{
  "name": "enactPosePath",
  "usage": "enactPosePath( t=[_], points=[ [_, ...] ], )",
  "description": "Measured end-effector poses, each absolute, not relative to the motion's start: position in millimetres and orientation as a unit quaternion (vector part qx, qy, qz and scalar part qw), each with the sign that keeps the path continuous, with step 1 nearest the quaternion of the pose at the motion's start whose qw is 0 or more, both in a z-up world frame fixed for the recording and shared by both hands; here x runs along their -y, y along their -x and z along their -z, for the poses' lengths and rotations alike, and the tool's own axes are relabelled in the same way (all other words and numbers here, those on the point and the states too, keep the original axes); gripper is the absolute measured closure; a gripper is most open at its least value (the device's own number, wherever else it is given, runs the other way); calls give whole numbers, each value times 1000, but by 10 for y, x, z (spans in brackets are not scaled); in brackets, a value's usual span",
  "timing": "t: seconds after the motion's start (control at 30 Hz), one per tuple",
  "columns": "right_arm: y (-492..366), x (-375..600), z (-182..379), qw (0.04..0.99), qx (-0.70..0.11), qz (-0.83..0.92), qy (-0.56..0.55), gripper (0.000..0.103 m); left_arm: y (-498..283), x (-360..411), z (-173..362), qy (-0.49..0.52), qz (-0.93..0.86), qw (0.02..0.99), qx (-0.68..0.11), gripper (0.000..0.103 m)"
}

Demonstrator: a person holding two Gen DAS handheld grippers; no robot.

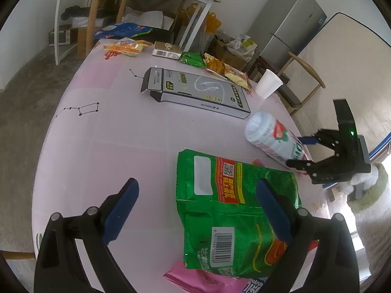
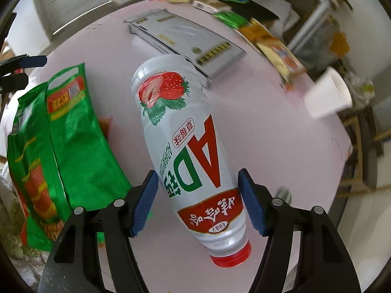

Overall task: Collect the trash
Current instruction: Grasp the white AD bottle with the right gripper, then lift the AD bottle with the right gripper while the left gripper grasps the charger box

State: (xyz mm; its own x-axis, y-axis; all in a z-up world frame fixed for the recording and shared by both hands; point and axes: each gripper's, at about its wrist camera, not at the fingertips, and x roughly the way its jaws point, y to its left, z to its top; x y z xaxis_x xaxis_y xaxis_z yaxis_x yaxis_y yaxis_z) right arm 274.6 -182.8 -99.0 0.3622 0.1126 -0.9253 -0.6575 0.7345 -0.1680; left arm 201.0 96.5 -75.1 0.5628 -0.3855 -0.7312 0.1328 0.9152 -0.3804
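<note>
Motion-blurred paper cup (image 2: 327, 92), far wrappers (image 2: 278, 46)

Glossy plastic bottle (image 2: 188, 151) sits between ribbed, matt blue pads (image 2: 146, 202); left of the claw, a shiny crinkled foil bag (image 2: 73, 146); beyond it, smooth grey cardboard box (image 2: 185, 41).

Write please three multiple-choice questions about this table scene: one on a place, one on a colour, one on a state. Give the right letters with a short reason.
1. Where is the green snack bag?
A. under the left hand-held gripper
B. on a chair
C. inside the cup

2. What colour is the bottle cap?
A. blue
B. red
C. black

3. How is the paper cup?
A. crushed flat
B. upside down
C. standing, mouth up

Answers:
1 A, the bag lies below its open fingers.
2 B, the right wrist view shows a red cap.
3 C, its open rim faces up.
</note>
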Motion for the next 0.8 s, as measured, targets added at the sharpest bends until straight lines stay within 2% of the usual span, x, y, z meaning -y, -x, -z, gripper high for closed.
enactPosePath(
  t=[0.3, 0.57, 0.63, 0.8],
  points=[
    [-2436, 2473, 975, 809, -552, -159, 126, 40, -2073, -1087, 504, 131, 169, 881, -422, 9],
    [-2157, 2709, 972, 837, -534, -115, 29, 40, -2808, -967, -48, 87, 221, 902, -361, 9],
    [-2144, 2758, 967, 839, -532, -110, 13, 40, -3214, -866, -3, 95, 252, 889, -370, 9],
    [-2154, 2787, 973, 840, -532, -109, -8, 40, -4262, -677, 517, 80, 233, 857, -453, 9]
  ],
)
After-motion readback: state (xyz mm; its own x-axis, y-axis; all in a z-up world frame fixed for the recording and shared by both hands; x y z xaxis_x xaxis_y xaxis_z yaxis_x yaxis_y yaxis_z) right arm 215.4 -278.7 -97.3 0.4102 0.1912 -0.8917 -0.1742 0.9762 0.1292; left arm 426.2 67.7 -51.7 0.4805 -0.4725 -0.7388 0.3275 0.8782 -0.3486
